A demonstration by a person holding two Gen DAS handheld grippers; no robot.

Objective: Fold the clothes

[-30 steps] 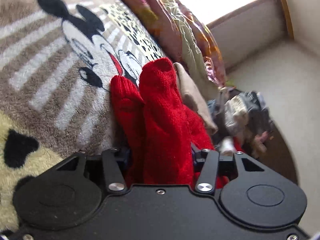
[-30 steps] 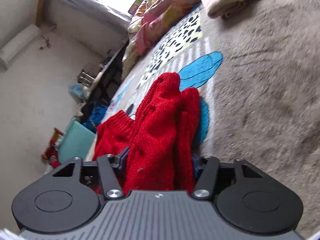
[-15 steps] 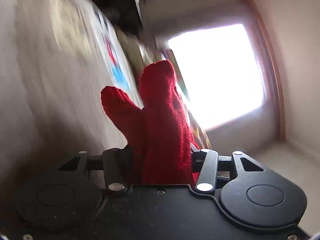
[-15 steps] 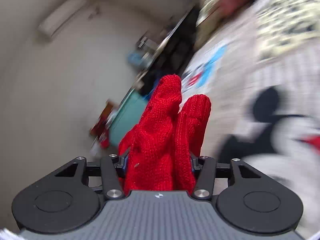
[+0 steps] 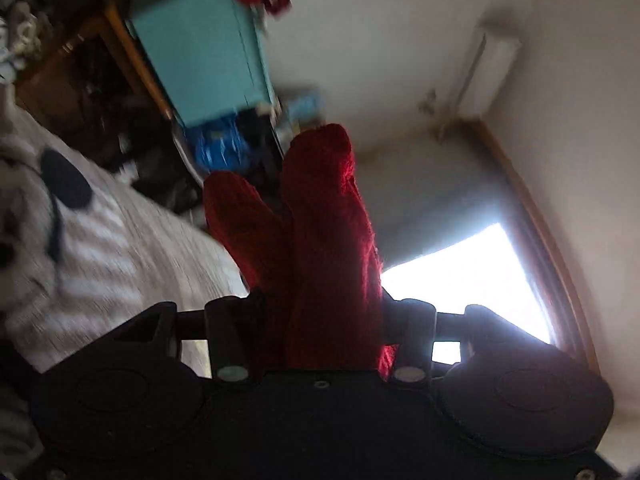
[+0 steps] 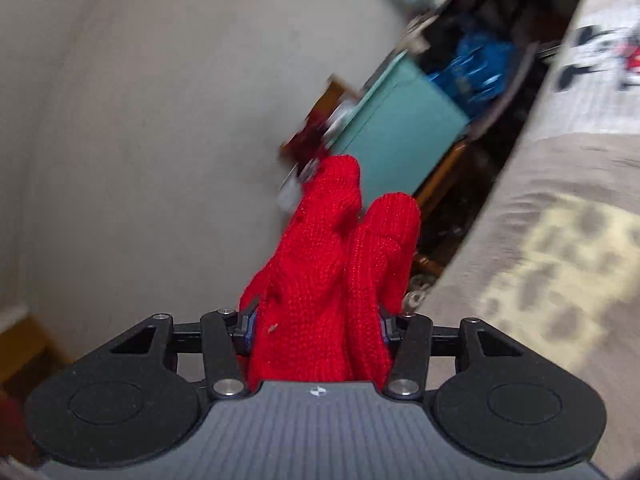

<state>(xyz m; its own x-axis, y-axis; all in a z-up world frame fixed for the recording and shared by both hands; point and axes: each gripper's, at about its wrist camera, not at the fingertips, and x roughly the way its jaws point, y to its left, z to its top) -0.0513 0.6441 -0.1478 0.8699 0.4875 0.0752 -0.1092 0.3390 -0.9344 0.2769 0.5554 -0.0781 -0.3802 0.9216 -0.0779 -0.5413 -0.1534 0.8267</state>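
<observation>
A red knitted garment (image 5: 320,248) is bunched between the fingers of my left gripper (image 5: 320,316), which is shut on it and holds it up in the air, off the bed. My right gripper (image 6: 316,320) is shut on another part of the same red knit (image 6: 332,280), also lifted clear of the bed. In both views the cloth stands up in two folds and hides the fingertips. The rest of the garment hangs out of sight below the cameras.
The bed's grey cartoon-print blanket (image 5: 80,240) lies at the left of the left wrist view and at the right of the right wrist view (image 6: 560,240). A teal box (image 6: 404,132) and clutter stand by the wall. A bright window (image 5: 468,276) is behind.
Both grippers have swung up and away from the blanket, carrying the red knit with them. The views now point at the wall, teal box and window. Both grips stayed shut.
</observation>
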